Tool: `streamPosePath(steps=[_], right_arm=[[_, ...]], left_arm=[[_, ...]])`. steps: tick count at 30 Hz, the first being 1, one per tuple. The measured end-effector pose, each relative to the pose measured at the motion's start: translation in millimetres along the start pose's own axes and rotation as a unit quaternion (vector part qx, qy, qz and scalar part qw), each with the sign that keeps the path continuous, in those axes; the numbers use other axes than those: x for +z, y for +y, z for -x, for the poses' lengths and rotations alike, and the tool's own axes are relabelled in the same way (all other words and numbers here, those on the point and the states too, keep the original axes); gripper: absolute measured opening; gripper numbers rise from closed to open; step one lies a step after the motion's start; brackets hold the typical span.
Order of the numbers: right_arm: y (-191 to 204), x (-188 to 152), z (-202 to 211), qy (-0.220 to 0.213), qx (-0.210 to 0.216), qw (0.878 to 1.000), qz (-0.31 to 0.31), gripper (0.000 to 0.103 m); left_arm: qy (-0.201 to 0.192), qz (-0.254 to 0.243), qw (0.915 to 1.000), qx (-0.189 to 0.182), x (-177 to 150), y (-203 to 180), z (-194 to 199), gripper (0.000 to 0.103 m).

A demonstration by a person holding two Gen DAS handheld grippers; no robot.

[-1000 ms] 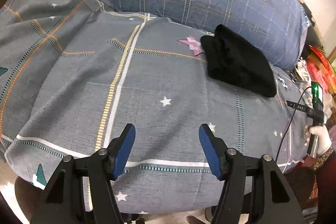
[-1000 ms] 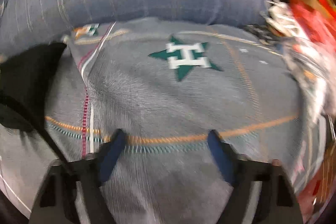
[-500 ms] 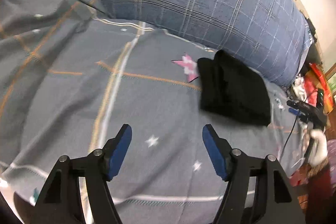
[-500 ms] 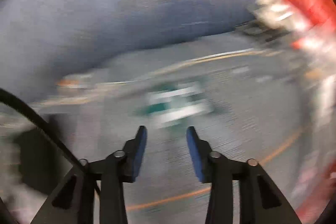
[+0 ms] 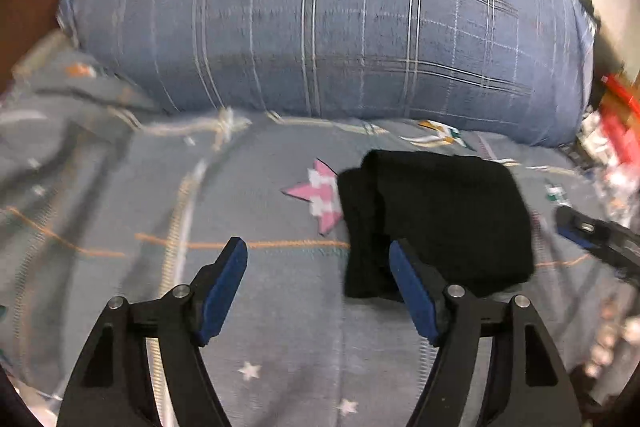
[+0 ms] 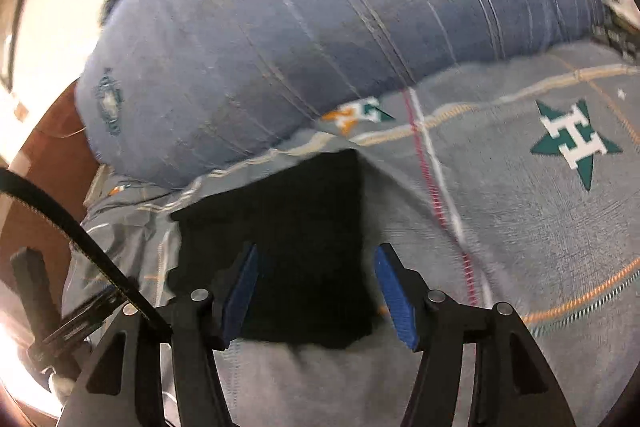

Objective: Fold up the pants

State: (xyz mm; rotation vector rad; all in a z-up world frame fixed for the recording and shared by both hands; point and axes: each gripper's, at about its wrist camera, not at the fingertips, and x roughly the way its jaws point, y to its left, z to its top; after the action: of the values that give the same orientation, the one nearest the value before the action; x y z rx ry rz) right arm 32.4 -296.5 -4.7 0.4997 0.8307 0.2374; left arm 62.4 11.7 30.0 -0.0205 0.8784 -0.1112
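a grey star-print bed (image 5: 280, 287) carries folded black pants (image 5: 436, 219) and a blue plaid pillow (image 5: 340, 19).

Both claws, left (image 5: 318, 287) and right (image 6: 316, 293), have black frames, blue pads, silver screws.

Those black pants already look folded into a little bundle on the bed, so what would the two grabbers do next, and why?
Probably lower the right gripper onto the folded black pants. Its open jaws already frame the bundle, which lies on the grey star-print sheet. The left gripper is open too, offset beside the pants' edge. Whether another fold is wanted, I cannot tell.
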Motion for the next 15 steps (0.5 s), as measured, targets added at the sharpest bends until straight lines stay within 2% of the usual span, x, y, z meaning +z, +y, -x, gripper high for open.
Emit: streamPosePath(steps=[6,9,15], right_arm=[[39,-47,27,-0.022,-0.045,0.995,0.092,0.073],[42,-65,29,-0.016,-0.054,0.994,0.094,0.073],[39,-78,35,-0.026,-0.077,0.992,0.096,0.074]], left_arm=[[-0.03,0.002,0.9995,0.005,-6,-11,18,0.081],[-0.04,0.001,0.9992,0.003,-10,-17,30,0.081],[-0.068,0.004,0.9976,0.014,-19,-21,53,0.083]])
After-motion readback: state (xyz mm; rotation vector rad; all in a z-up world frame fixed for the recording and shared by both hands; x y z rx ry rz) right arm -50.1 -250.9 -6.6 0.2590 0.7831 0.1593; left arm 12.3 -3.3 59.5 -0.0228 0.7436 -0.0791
